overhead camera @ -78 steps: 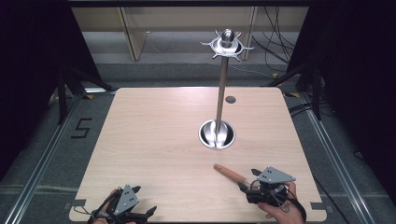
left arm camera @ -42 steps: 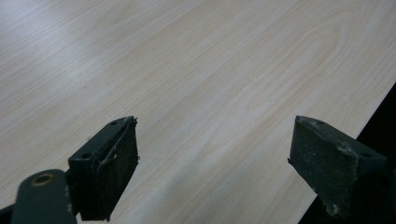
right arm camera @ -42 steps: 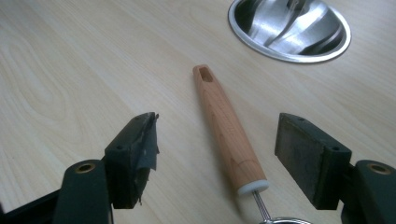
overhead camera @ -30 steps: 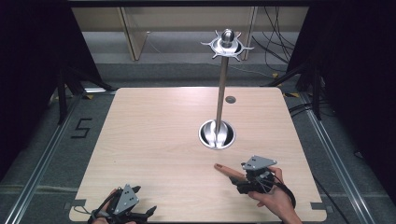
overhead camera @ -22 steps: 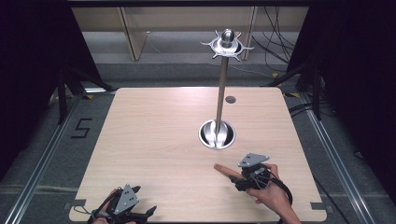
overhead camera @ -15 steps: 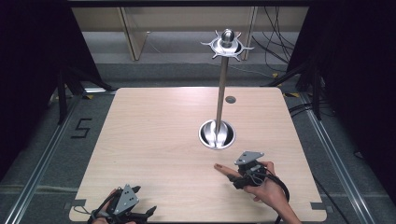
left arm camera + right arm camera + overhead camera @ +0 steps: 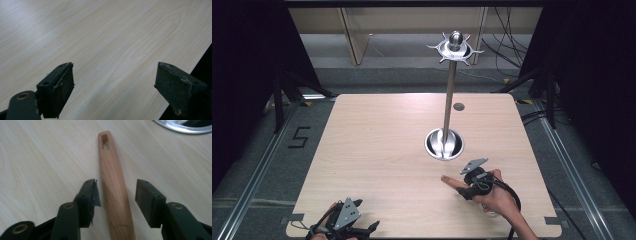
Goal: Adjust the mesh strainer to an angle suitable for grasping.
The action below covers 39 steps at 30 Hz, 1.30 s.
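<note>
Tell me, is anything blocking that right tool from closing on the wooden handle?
Nothing visible. The right tool is open with its jaws on either side of the wooden handle, which lies on bare table.

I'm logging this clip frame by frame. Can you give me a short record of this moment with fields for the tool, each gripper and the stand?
tool: wooden handle lying flat on the table, hanging hole at its far end
right gripper: open, jaws either side of the handle, not touching it
left gripper: open over bare wood near the table's edge
stand: metal stand, upright, beyond the handle
</note>
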Motion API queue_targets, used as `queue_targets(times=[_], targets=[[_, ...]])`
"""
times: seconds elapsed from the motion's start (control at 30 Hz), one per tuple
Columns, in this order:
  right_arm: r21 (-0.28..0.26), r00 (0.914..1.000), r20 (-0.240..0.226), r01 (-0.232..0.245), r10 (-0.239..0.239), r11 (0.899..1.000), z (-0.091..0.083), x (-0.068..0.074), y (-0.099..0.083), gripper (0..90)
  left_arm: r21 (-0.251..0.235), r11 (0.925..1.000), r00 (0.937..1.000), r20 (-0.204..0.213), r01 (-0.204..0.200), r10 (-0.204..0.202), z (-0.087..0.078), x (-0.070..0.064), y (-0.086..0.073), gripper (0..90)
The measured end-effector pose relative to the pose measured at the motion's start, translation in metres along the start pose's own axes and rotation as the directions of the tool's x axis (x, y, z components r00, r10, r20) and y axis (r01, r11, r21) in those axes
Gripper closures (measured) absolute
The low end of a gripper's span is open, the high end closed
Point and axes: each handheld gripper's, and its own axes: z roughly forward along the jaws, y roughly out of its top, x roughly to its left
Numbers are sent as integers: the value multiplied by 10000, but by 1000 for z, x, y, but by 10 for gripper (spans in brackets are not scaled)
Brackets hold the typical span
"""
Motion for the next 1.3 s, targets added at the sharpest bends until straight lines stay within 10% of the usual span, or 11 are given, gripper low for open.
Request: queue_targets(times=[0.93, 1.3], targets=[[1673, 9938, -426, 1089, -1032, 9799, 11, -5, 20, 685, -65, 9999, 9999, -49, 116, -116, 0, 0, 0, 148], [190, 9933, -427, 1082, -1073, 9939, -8, -11, 22, 686, -110, 9999, 10000, 51, 34, -33, 0, 0, 0, 148]])
